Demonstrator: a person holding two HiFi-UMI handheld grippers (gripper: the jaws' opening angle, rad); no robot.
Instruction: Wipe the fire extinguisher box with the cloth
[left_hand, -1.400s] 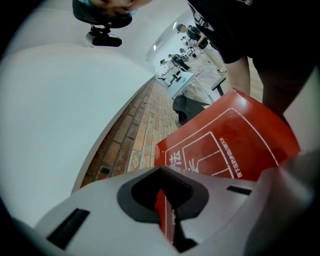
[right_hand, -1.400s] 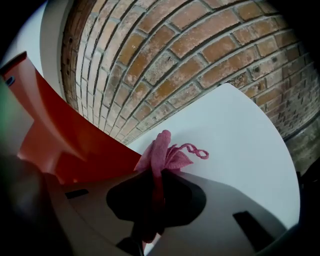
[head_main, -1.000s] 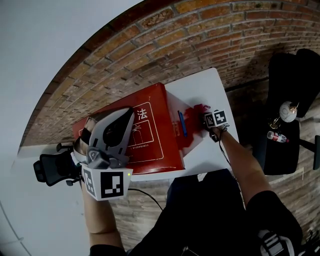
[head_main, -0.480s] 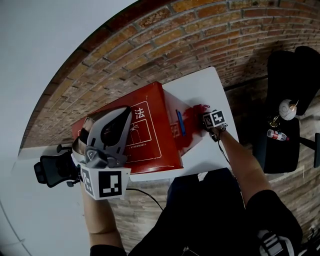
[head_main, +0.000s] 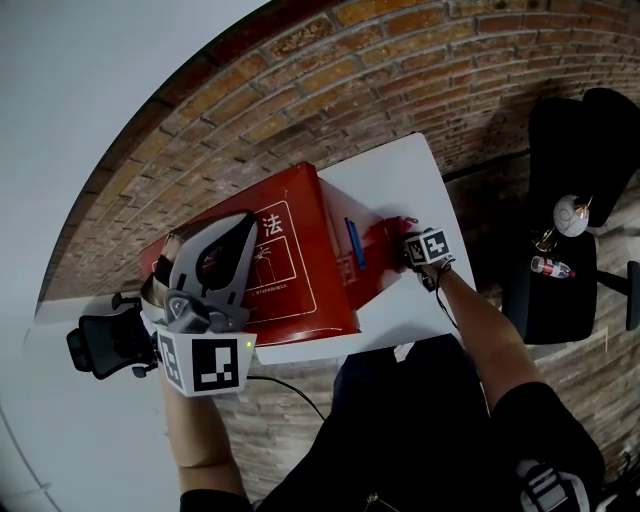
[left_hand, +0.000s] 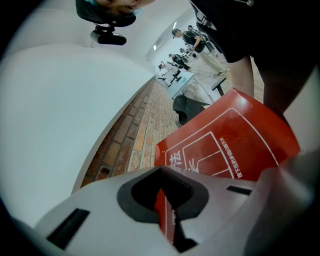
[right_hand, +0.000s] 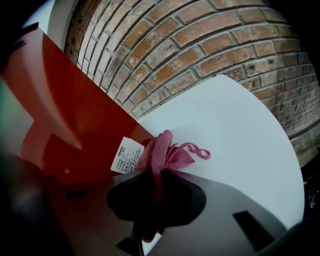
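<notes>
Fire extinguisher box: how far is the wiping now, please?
Done: right gripper grips the pink cloth. In hand: cloth at the red box's side face. Left: no wipe marks show; other faces probably remain. The shut left gripper is over the top.

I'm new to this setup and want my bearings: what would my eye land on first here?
The bright red box lies on the white table, with brickwork beyond it. The right hand-held gripper pinches a pink cloth at the box's side, and the left hand-held gripper sits closed over the box's top.
</notes>
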